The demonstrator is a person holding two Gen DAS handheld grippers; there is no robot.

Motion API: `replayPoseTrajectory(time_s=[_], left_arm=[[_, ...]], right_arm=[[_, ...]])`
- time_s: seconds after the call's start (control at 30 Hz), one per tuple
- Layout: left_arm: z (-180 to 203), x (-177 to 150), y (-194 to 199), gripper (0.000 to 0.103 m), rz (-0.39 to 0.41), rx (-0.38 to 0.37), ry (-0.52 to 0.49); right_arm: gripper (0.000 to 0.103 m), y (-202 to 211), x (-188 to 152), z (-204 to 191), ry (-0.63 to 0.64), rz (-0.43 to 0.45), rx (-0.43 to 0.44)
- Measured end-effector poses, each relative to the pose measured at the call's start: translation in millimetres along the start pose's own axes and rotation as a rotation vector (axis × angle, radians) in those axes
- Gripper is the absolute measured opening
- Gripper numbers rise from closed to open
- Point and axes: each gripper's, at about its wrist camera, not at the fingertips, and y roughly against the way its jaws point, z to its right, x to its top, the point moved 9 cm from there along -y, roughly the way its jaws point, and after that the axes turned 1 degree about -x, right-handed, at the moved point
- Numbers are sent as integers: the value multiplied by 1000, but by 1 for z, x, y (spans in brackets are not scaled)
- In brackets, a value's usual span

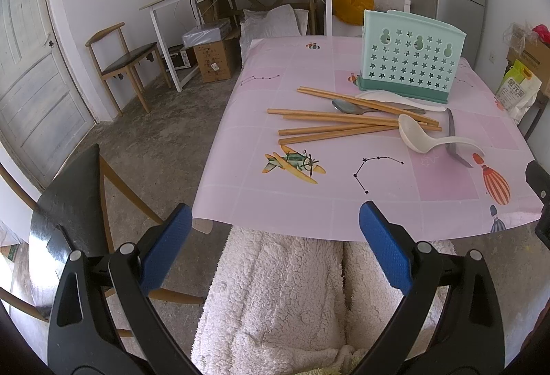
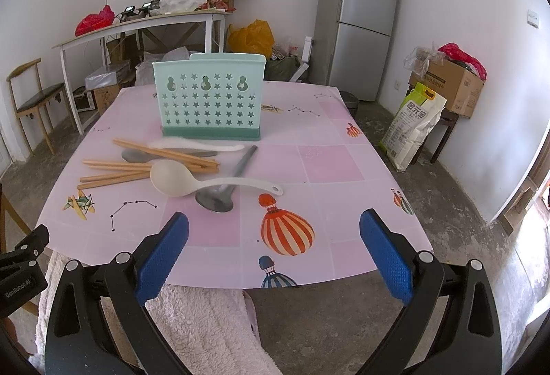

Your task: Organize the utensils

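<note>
A: Where are the utensils?
B: On the table (image 2: 343, 175), before the holder (image 2: 209, 96): chopsticks (image 2: 117, 170), white ladle (image 2: 178, 180), grey ladle (image 2: 220, 198).
A: The grippers?
B: Left gripper (image 1: 275, 237) and right gripper (image 2: 275, 241) are both spread, empty, off the near edge.

The utensil holder (image 2: 209, 96) hides its own compartments, and chopsticks (image 2: 165, 153) cover the grey spoon's (image 2: 134, 155) handle.

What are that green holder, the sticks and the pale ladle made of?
Holder: looks like moulded matte plastic, with punched star holes. Chopsticks: probably bamboo or wood, tan and dull. Ladle: likely plastic, cream and faintly translucent at the handle.
</note>
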Motion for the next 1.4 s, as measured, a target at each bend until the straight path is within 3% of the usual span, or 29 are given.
replayPoseTrajectory(time_s=[1.4], left_arm=[[-10, -3, -7, 94, -12, 14, -5]], right_arm=[[97, 3, 7, -1, 1, -1, 4]])
